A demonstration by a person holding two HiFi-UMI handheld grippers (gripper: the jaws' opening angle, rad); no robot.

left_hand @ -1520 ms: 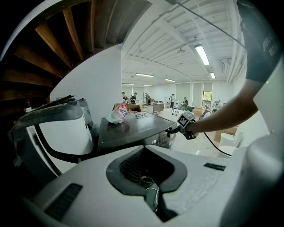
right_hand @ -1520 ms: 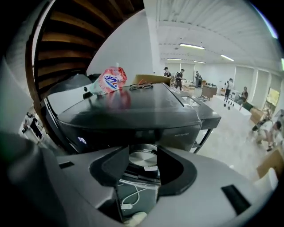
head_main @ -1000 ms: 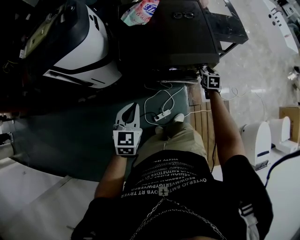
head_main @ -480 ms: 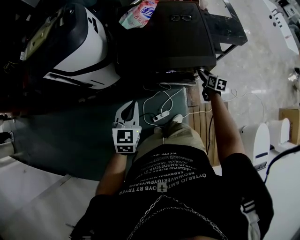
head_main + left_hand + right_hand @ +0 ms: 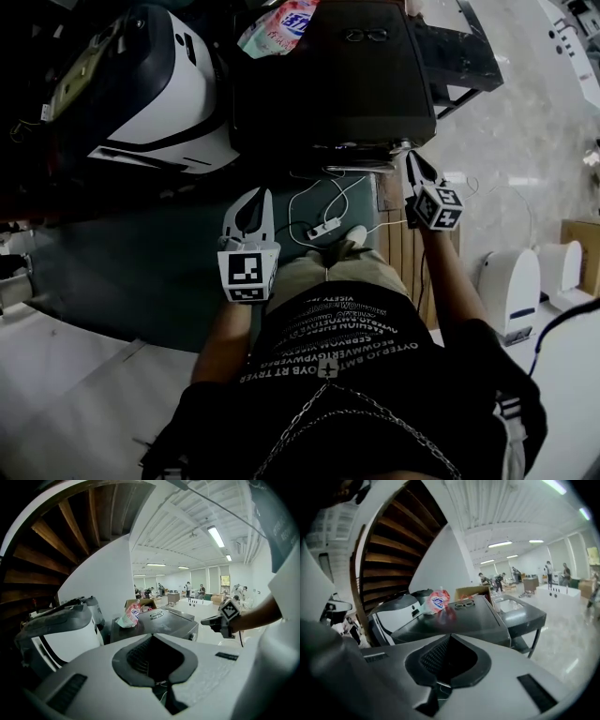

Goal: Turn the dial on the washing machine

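Note:
The dark top-loading washing machine (image 5: 333,75) stands ahead of me, its front control panel (image 5: 352,147) faintly lit. On that panel's right end a small pale knob (image 5: 191,637) shows in the left gripper view. My right gripper (image 5: 413,167) hangs just right of and below the panel's corner. It is apart from the panel, shut, with nothing between its jaws (image 5: 450,637). The left gripper (image 5: 251,199) is lower, over the floor in front of the machine, shut and empty (image 5: 152,635).
A pink detergent bag (image 5: 281,23) and a pair of glasses (image 5: 366,35) lie on the washer lid. A white-and-black appliance (image 5: 159,84) stands at its left, a dark stand (image 5: 459,56) at its right. A power strip with white cables (image 5: 323,228) lies by my foot.
The right gripper has drawn back from the washer's front panel, down and to the right, and its jaws have closed. The left gripper has shifted slightly left.

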